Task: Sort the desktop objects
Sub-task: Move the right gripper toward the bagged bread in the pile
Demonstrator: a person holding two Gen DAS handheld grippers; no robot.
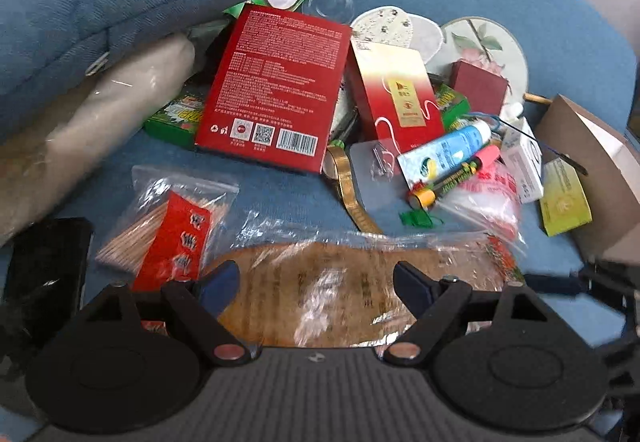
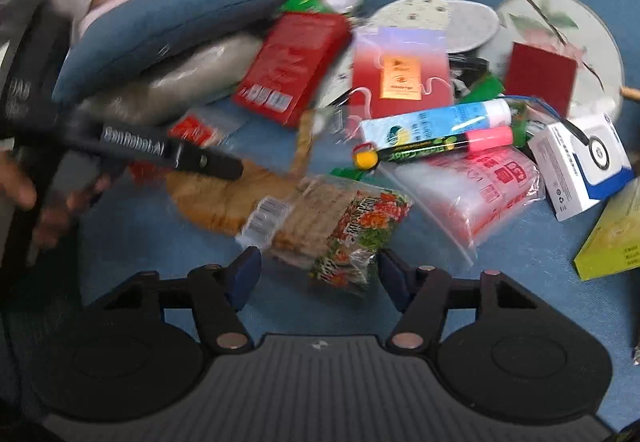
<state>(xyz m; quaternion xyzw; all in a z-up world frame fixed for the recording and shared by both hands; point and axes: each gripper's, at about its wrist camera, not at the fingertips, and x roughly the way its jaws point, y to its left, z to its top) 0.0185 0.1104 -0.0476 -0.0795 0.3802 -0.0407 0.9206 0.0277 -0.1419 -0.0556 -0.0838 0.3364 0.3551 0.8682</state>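
i hold the right gripper (image 2: 316, 274) part-open astride the snack packet (image 2: 320, 230) on the blue cloth, not yet pinching; left gripper (image 1: 316, 282) wide above it. next: close, lift.

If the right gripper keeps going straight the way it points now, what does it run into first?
Most likely the snack pack: it lies right ahead of the right gripper, its printed end already between the open fingers, which do not seem to touch it. The picture is blurred, so depth is uncertain.
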